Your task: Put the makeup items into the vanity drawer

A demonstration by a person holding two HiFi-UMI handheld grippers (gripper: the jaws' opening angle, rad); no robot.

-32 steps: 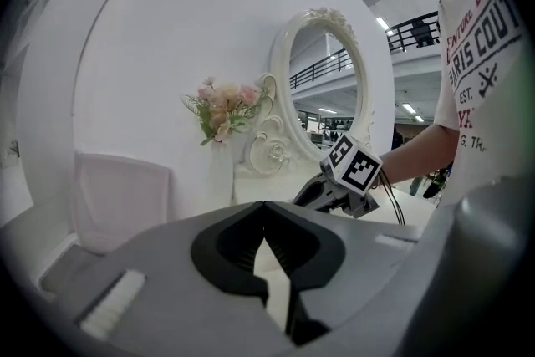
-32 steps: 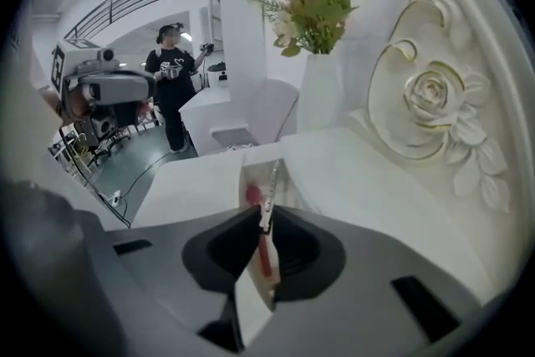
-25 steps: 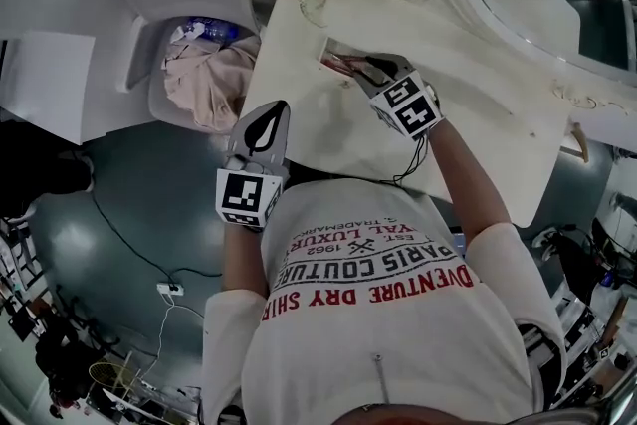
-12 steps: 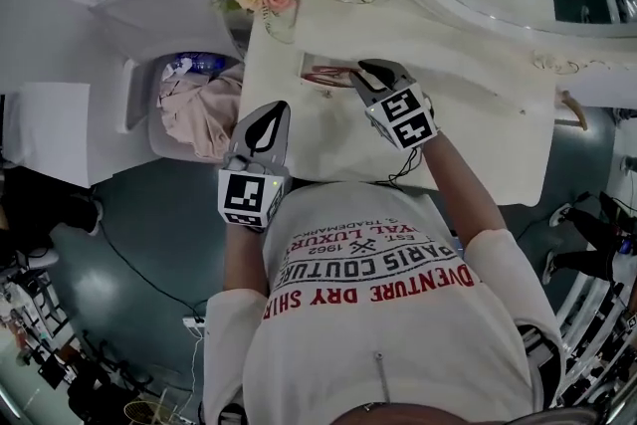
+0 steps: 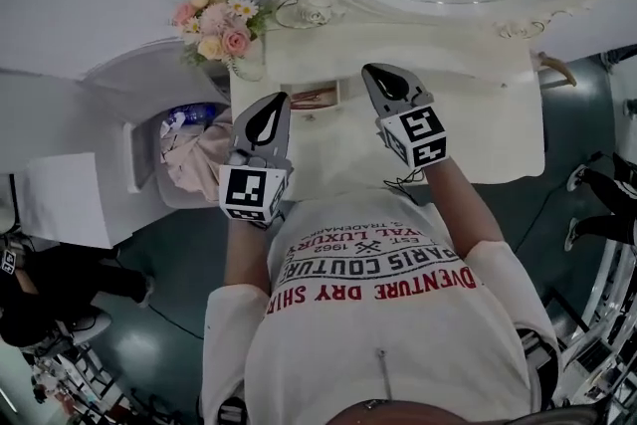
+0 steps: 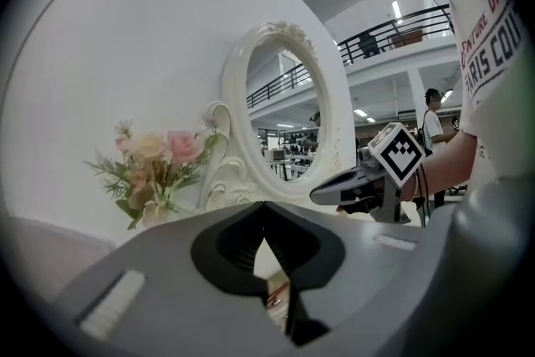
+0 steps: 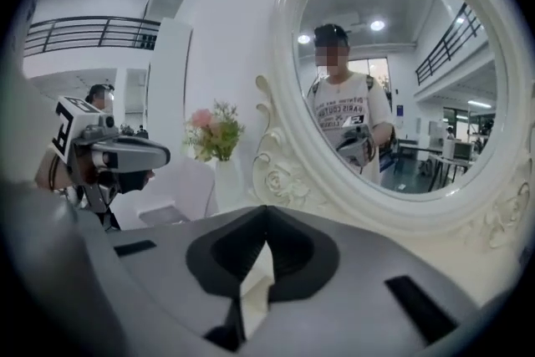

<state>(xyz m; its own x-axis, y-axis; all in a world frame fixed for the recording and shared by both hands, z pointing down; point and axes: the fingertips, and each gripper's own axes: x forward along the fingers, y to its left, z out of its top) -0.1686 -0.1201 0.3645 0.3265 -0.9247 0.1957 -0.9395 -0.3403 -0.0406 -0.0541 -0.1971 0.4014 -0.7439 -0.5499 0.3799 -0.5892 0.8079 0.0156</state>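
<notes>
A second ago my right tool (image 5: 383, 77) had its tip down at the drawer (image 5: 338, 93) with the jaws half apart. Now it has come up and away over the table (image 5: 468, 114), and its jaws have just been closing until they meet, with nothing between them. I take that to mean the piece it carried is dropped off and this trip is done. My left tool (image 5: 267, 114) has lifted too. Its jaws also sit together and it carries nothing.

The makeup items (image 5: 311, 99) lie inside the drawer, which sits toward the table's left end, near the flowers (image 5: 214, 25) and just ahead of my left tool. They show only as slim reddish shapes. They seem to lie lengthwise along the drawer, across my view, but I cannot tell which end points where. The drawer stands uncovered, so closing it may be what is left.
</notes>
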